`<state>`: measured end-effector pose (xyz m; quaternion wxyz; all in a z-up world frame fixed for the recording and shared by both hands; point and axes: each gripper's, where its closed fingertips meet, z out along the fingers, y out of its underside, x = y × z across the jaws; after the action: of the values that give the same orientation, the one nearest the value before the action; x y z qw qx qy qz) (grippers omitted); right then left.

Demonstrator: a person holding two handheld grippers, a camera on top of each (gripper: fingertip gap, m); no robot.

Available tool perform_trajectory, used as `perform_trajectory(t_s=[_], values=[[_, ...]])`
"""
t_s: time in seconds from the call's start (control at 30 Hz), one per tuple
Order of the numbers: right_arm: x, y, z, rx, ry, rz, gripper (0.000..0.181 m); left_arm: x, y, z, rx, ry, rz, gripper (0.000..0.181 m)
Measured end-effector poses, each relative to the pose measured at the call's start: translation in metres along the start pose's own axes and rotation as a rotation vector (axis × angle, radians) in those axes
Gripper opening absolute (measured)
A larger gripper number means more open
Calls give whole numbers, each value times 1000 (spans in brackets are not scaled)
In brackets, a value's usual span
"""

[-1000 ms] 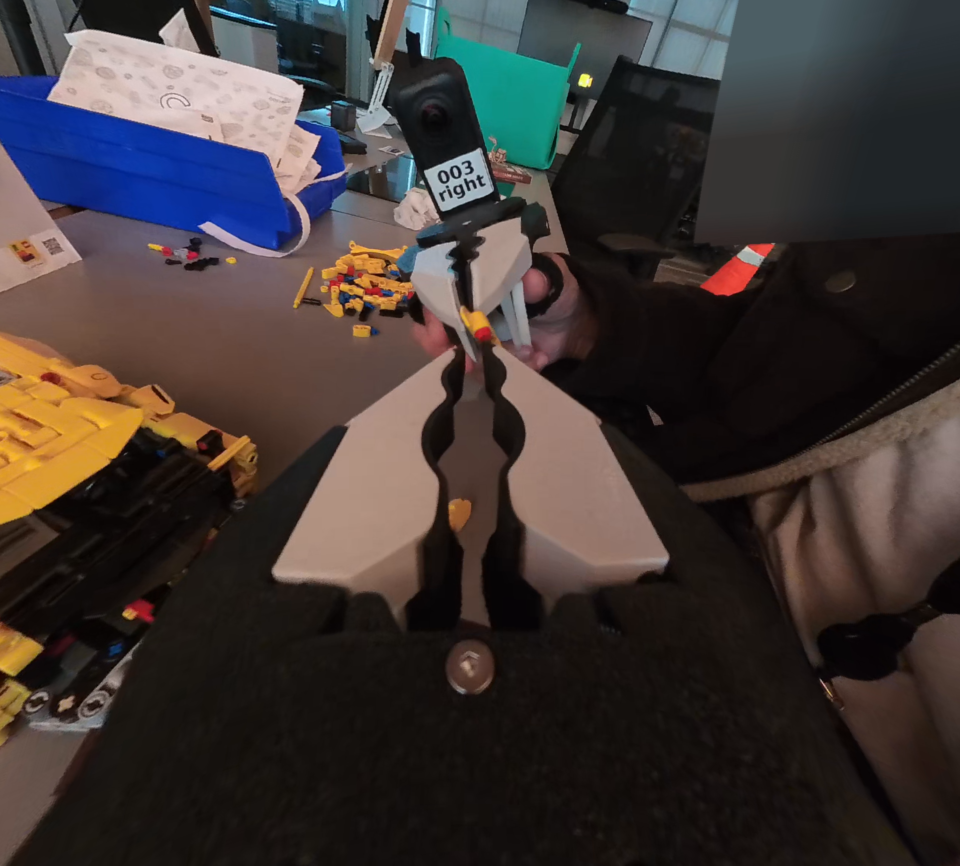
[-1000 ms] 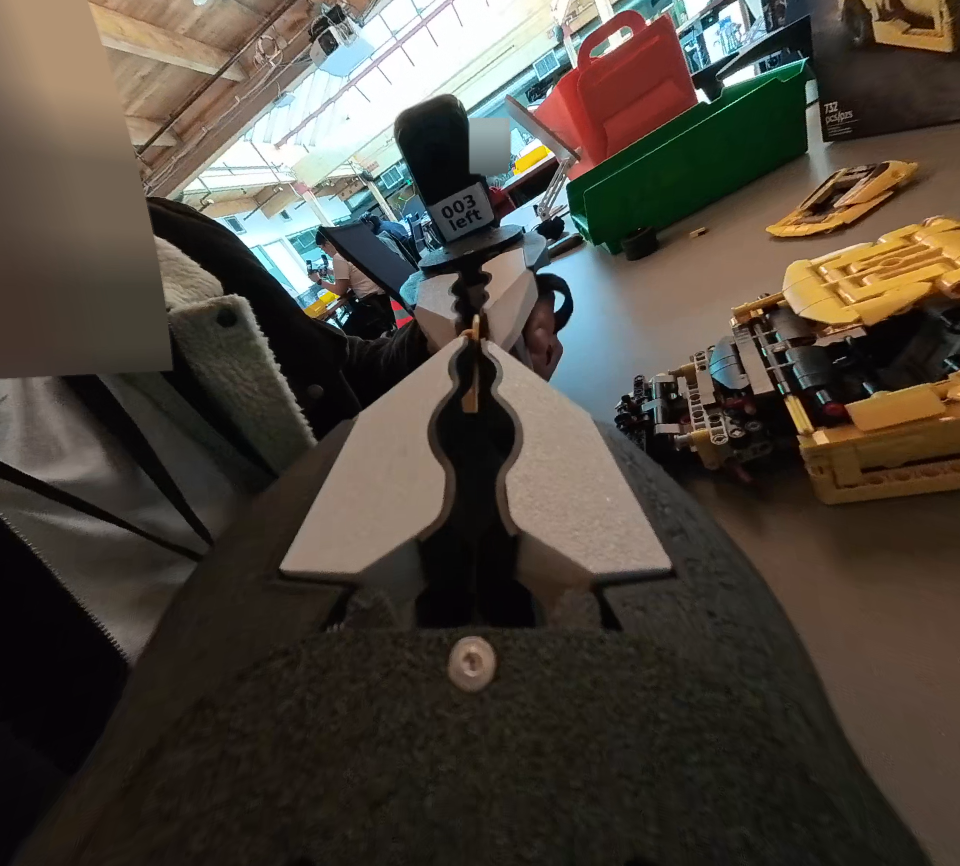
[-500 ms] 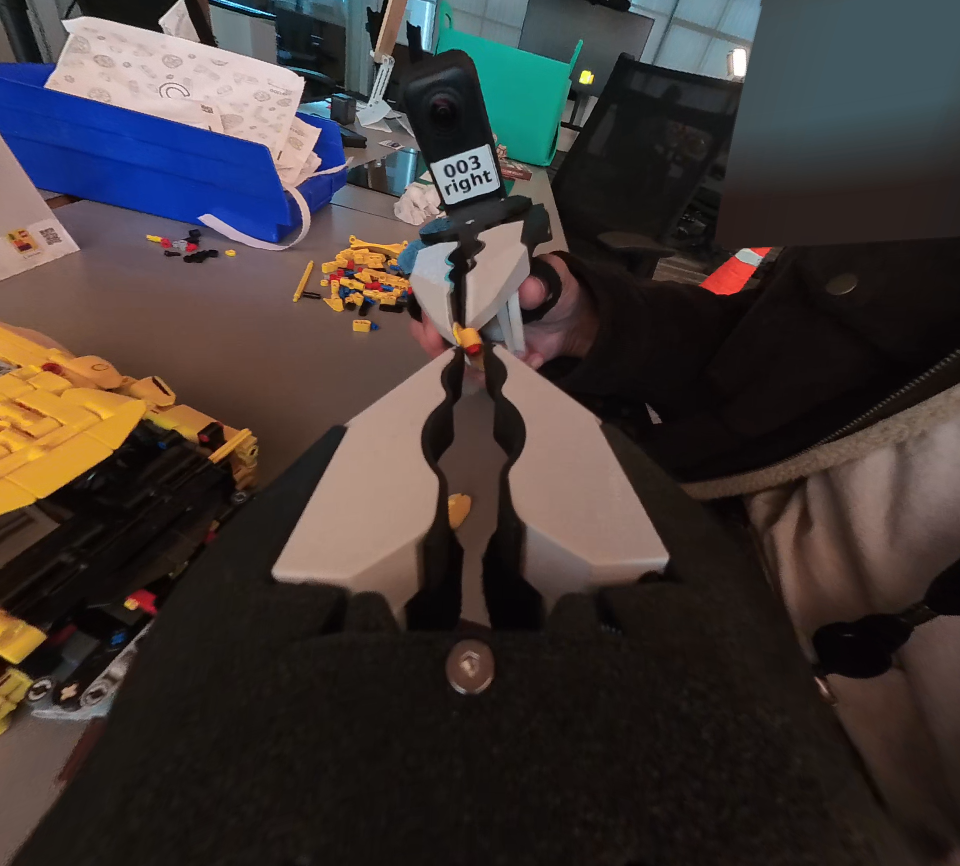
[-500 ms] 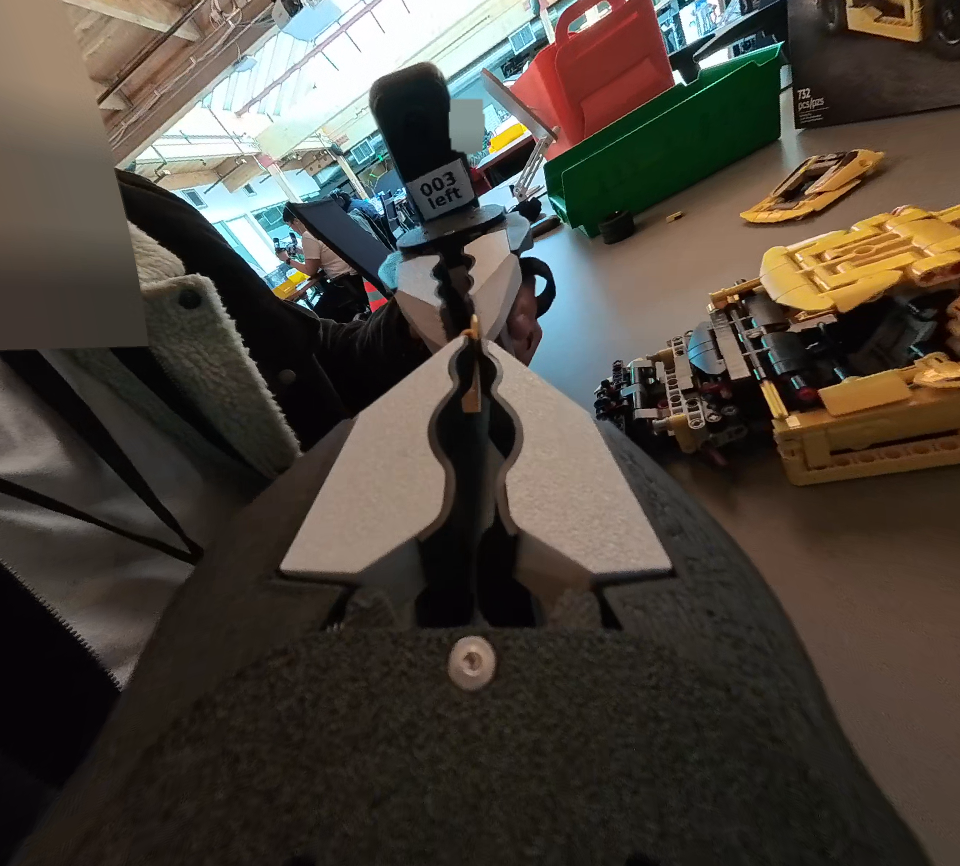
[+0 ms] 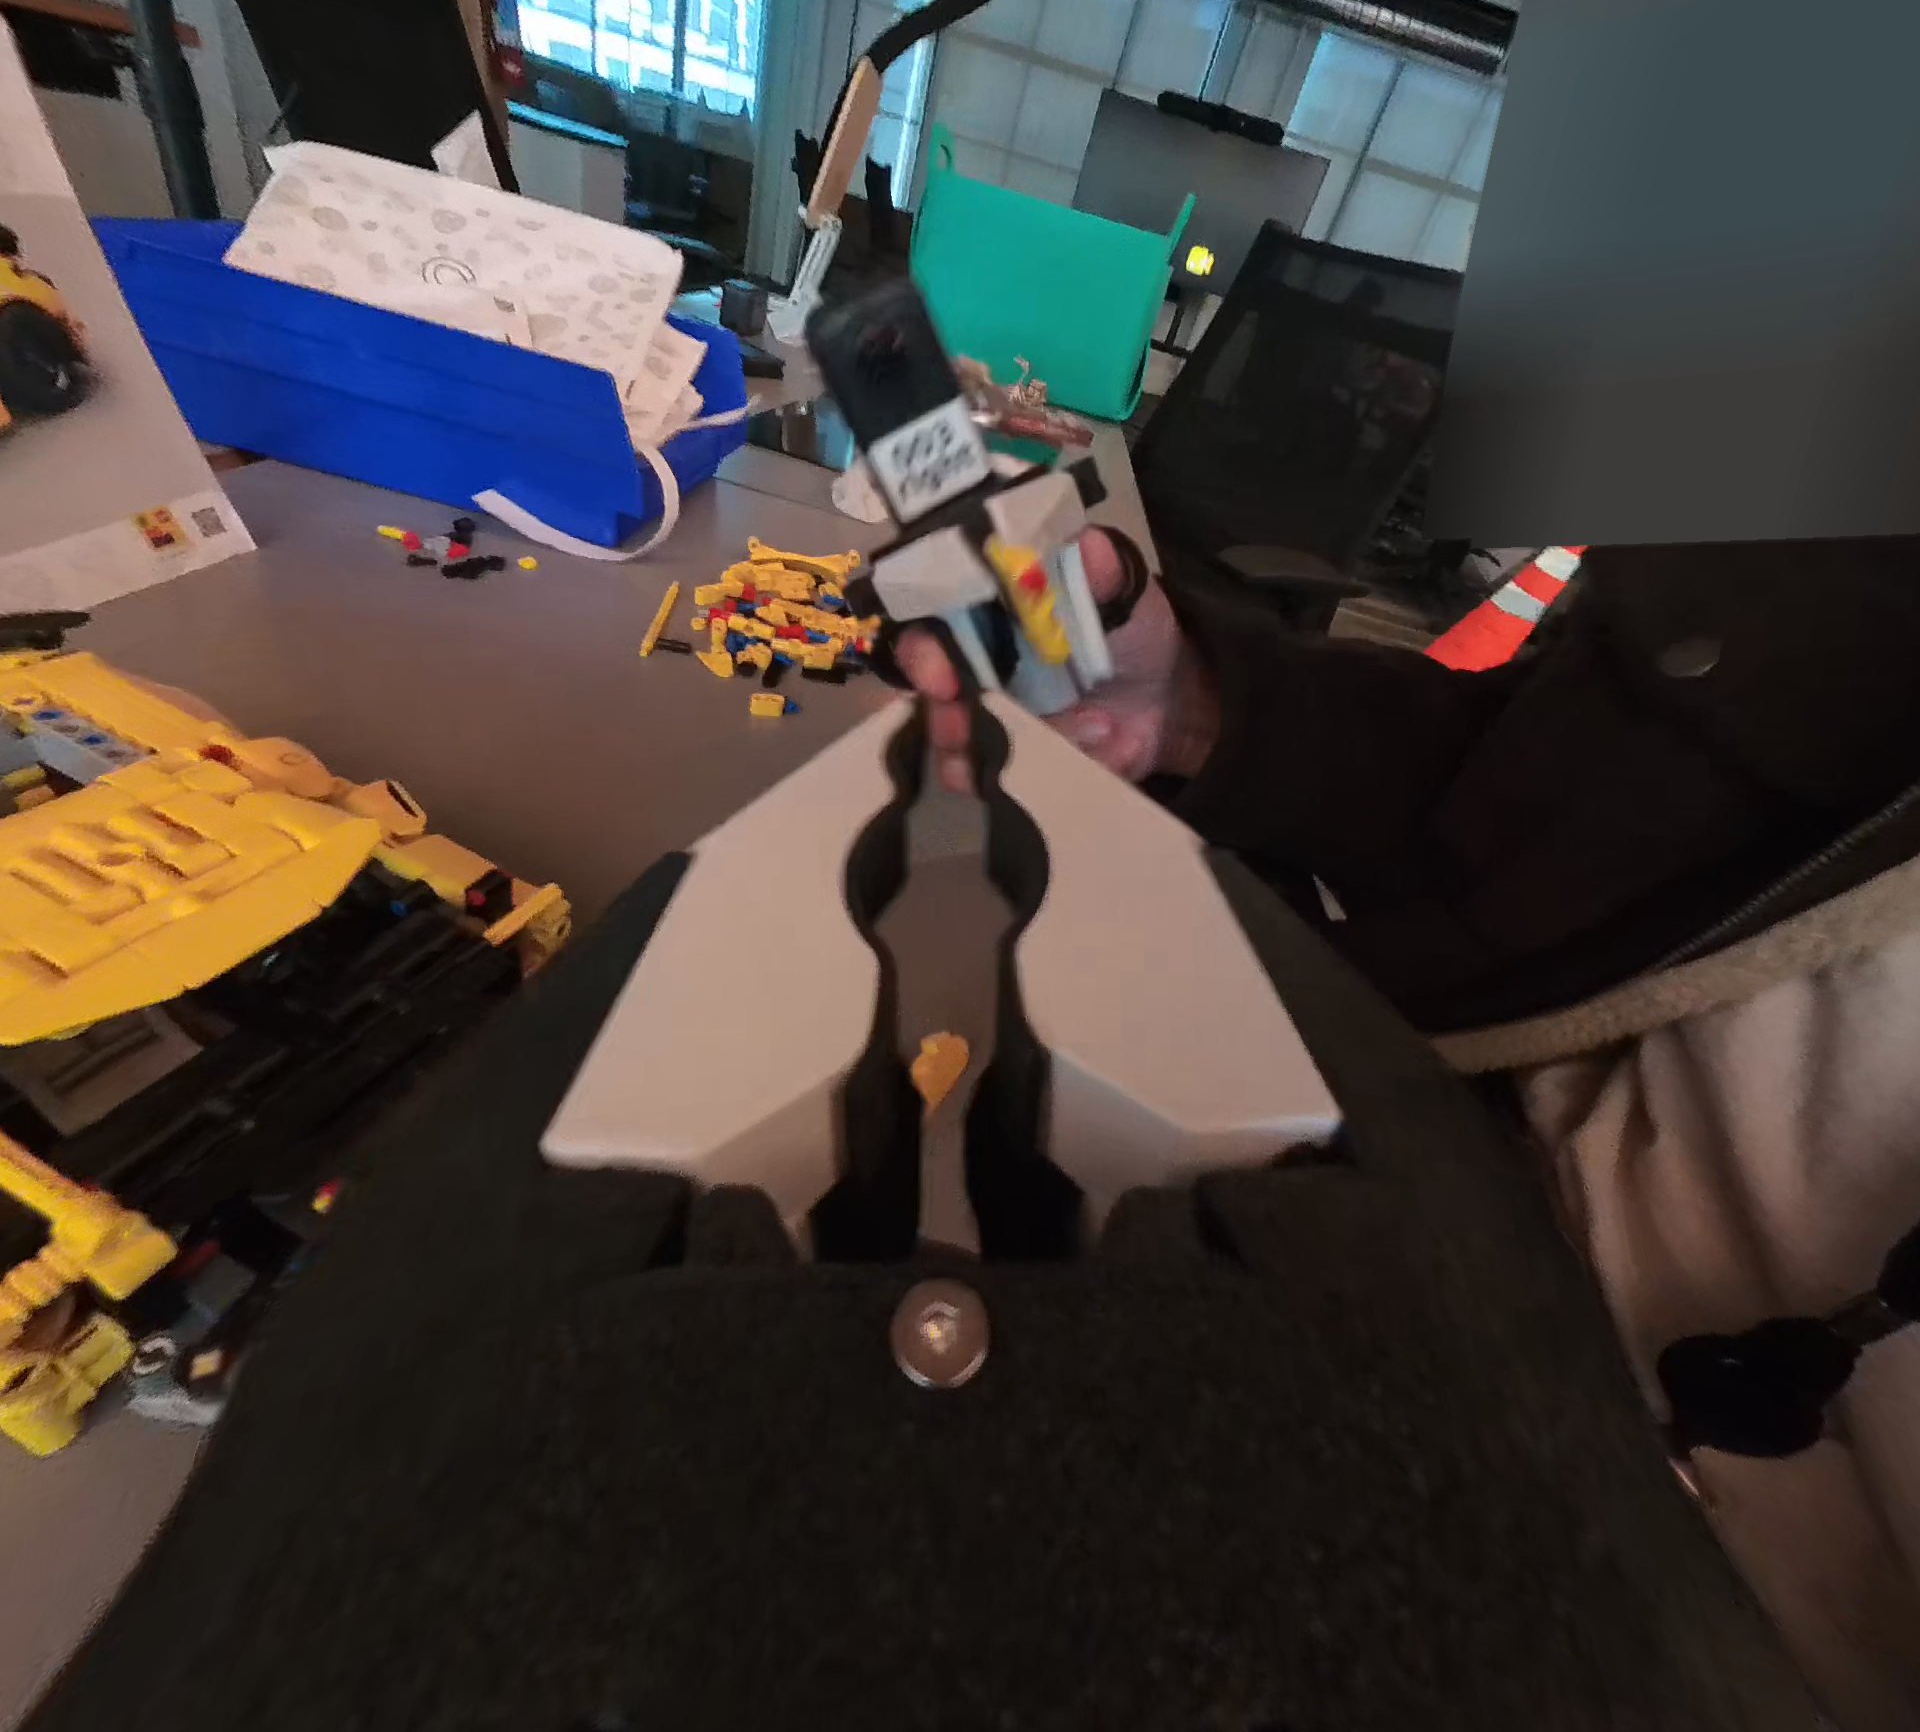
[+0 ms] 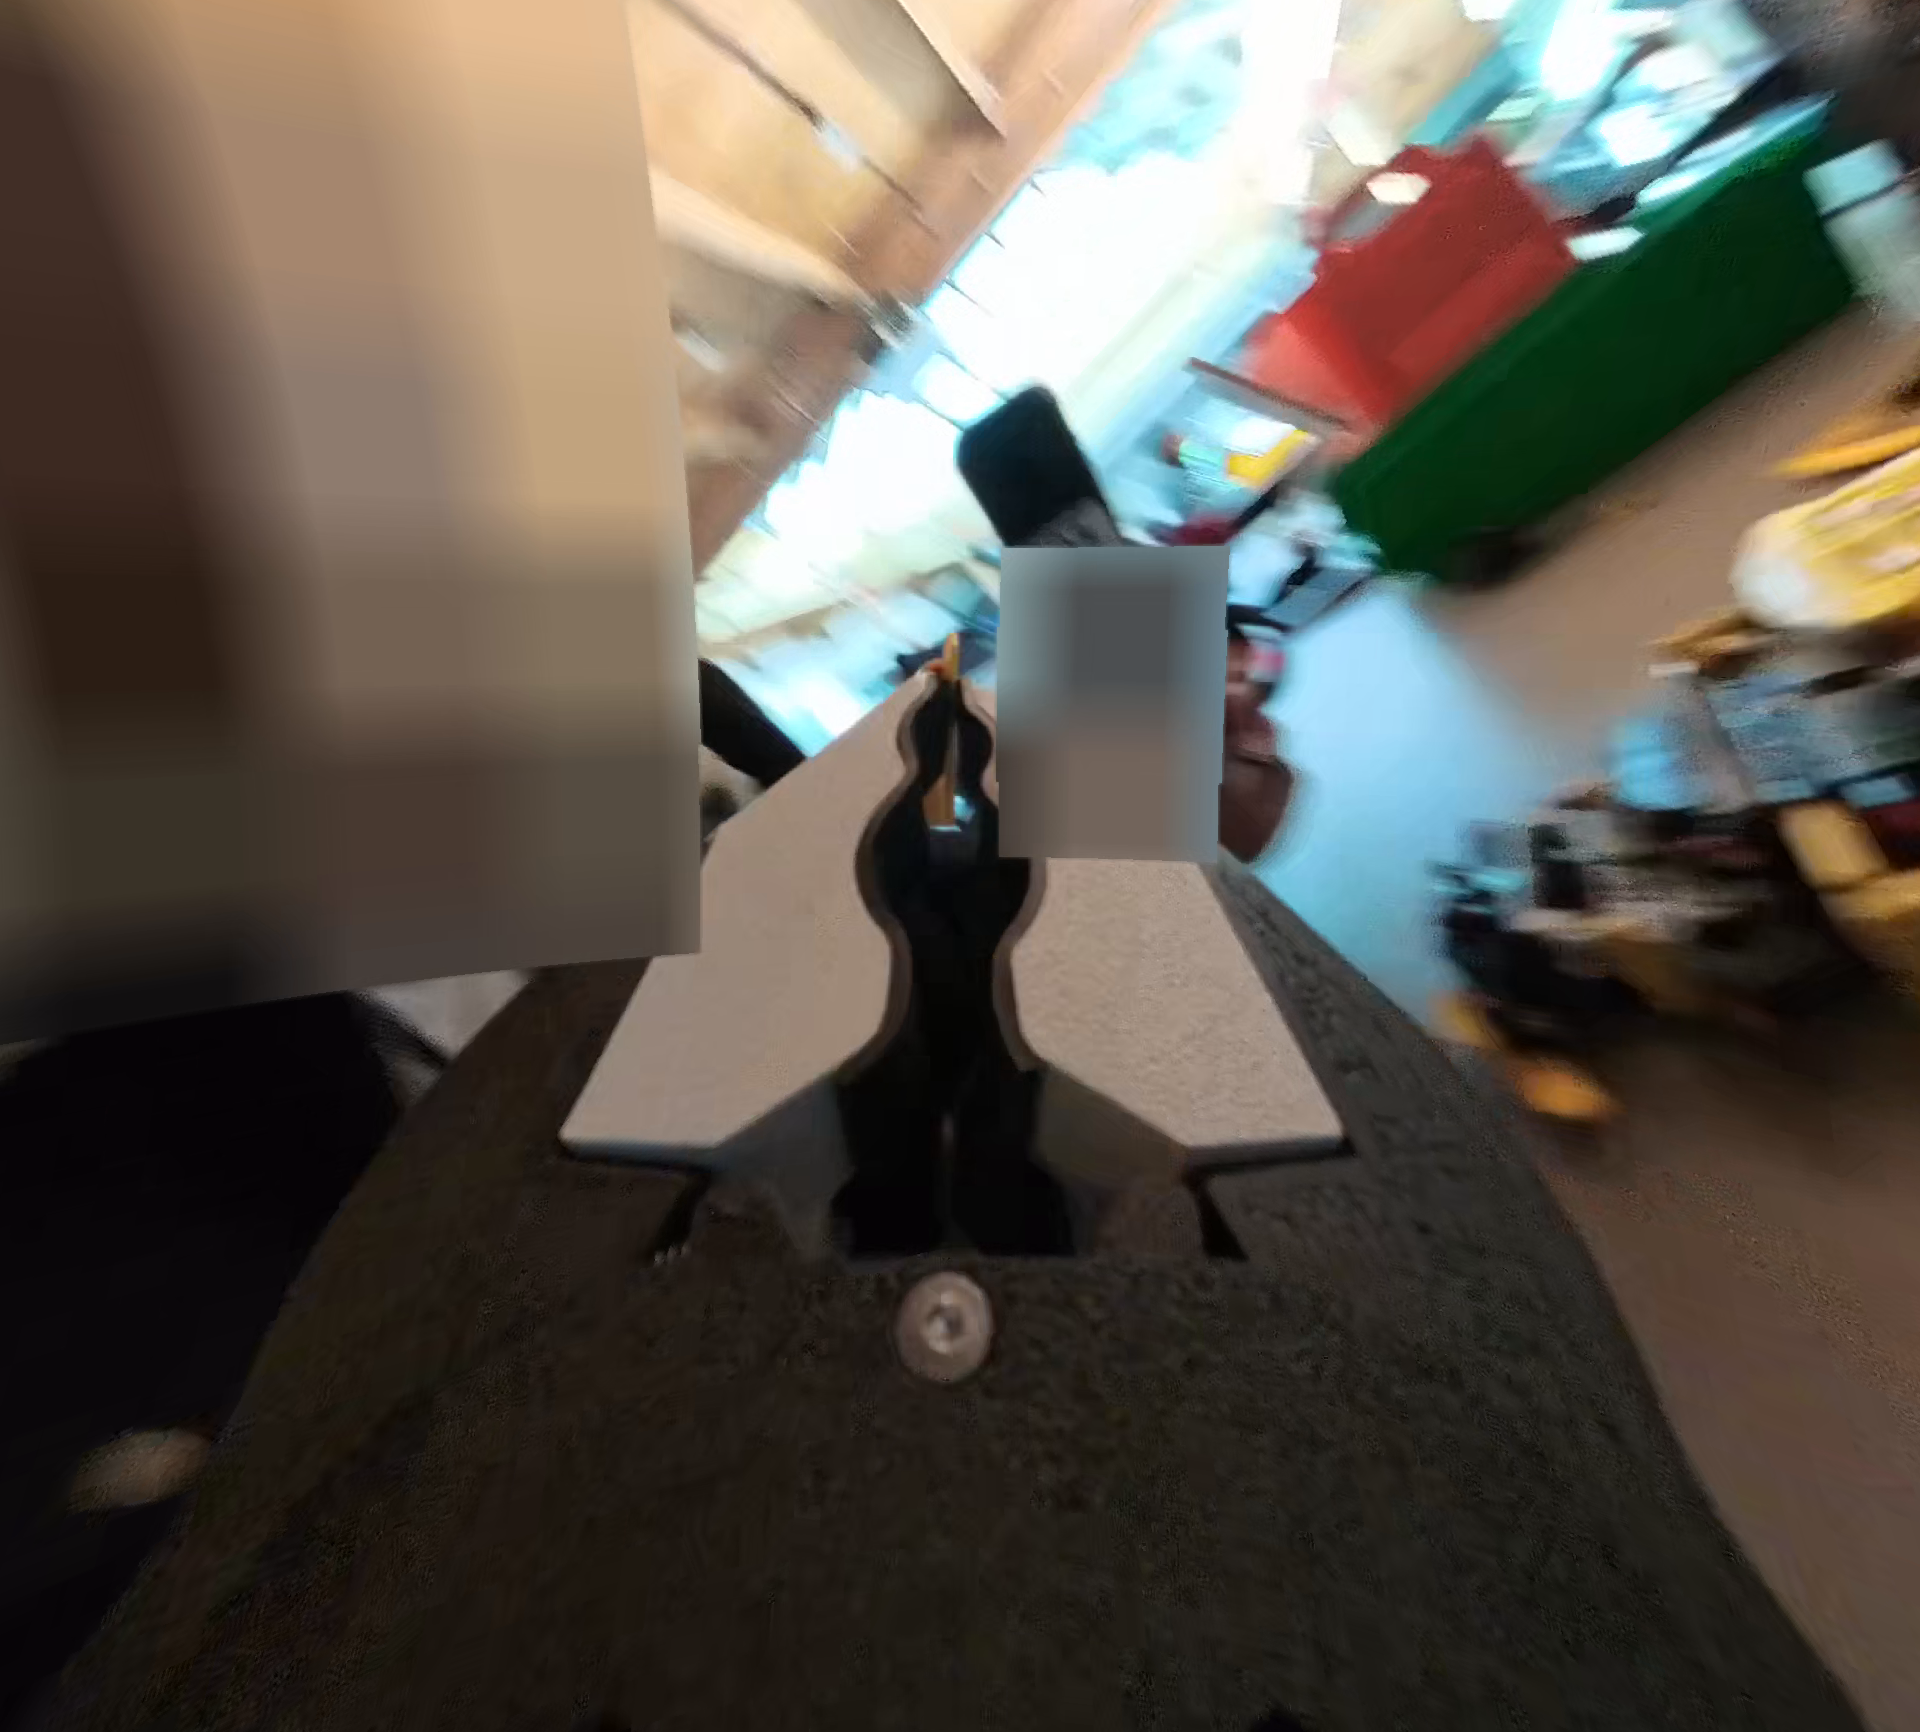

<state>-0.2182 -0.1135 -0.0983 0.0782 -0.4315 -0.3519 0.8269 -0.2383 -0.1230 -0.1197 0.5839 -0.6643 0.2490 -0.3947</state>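
Observation:
In the left wrist view my left gripper (image 5: pixel 951 711) is slightly open, with nothing between its tips. A small yellow bit (image 5: pixel 938 1064) shows low in the gap between its fingers. My right gripper (image 5: pixel 1023 633) is held in a hand just beyond and to the right of those tips, tilted. It is shut on a thin yellow brick piece with a red spot (image 5: pixel 1023 602). In the blurred right wrist view my right gripper (image 6: pixel 948 695) pinches that yellow piece (image 6: pixel 943 752) edge-on. The left gripper's black camera (image 6: pixel 1023 456) shows above a mosaic patch.
A yellow and black brick car model (image 5: pixel 187 861) lies at the left on the grey table (image 5: pixel 499 695), and is blurred in the right wrist view (image 6: pixel 1714 799). A pile of loose small bricks (image 5: pixel 779 622), a blue bin with paper (image 5: pixel 416 394) and a green bin (image 6: pixel 1590 425) stand farther back. Less than 4 cm separates the two grippers' tips.
The right gripper has drawn away from the left gripper's tips, up and to the right, tilting with the yellow piece still in it. The right wrist view is now motion-blurred.

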Motion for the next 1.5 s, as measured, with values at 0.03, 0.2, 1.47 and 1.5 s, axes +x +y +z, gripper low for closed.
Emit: perform_trajectory(t_s=[0.03, 0.2, 1.47, 1.5], values=[[-5, -7, -3, 60, -108, 154, 0, 0, 0, 2, 9, -6, 22, 25], [14, -13, 6, 142, 55, -2, 0, 3, 5, 14, -8, -20, 6, 35], [32, 5, 6, -131, 459, -658, 9, -9, 3, -3, -21, -56, 24, 6], [31, 7, 7, -134, 453, -663, 10, -9, 3, -3, -24, -55, 24, 7]])
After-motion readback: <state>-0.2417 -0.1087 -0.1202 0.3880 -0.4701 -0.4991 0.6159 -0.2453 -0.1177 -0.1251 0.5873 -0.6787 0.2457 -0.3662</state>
